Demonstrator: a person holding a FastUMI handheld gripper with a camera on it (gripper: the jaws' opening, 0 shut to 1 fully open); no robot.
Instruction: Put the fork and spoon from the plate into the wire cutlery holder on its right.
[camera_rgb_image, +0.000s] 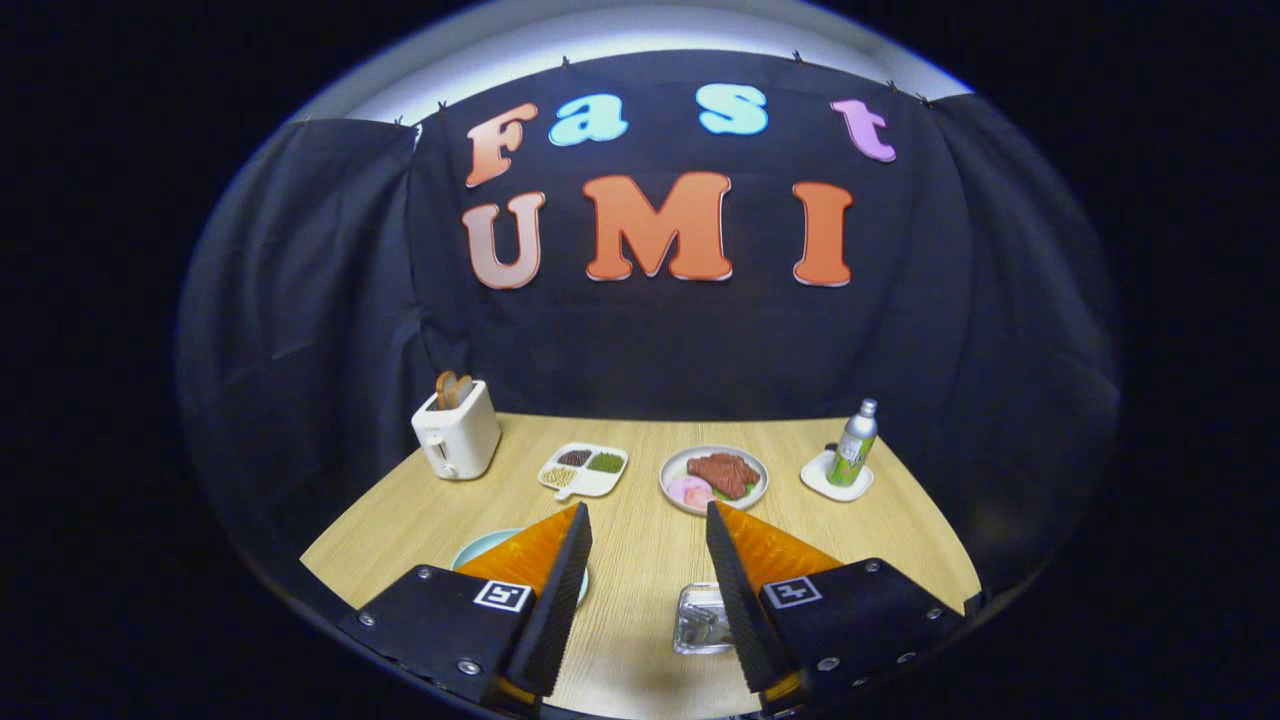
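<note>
The tongs (648, 520) stand released, both fingers spread wide with bare wooden counter (640, 560) between them and nothing in their grip. A pale blue plate (482, 545) lies mostly hidden behind the left finger, so whether the fork and spoon rest on it I cannot tell, while the wire cutlery holder (700, 620) sits low just inside the right finger, apparently with some metal in it. Beyond the fingers stand a white toaster (457, 432) holding toast, a divided dish of grains (584, 470), a plate of meat (714, 478), and a bottle (853, 443) on a small white dish (836, 482).
</note>
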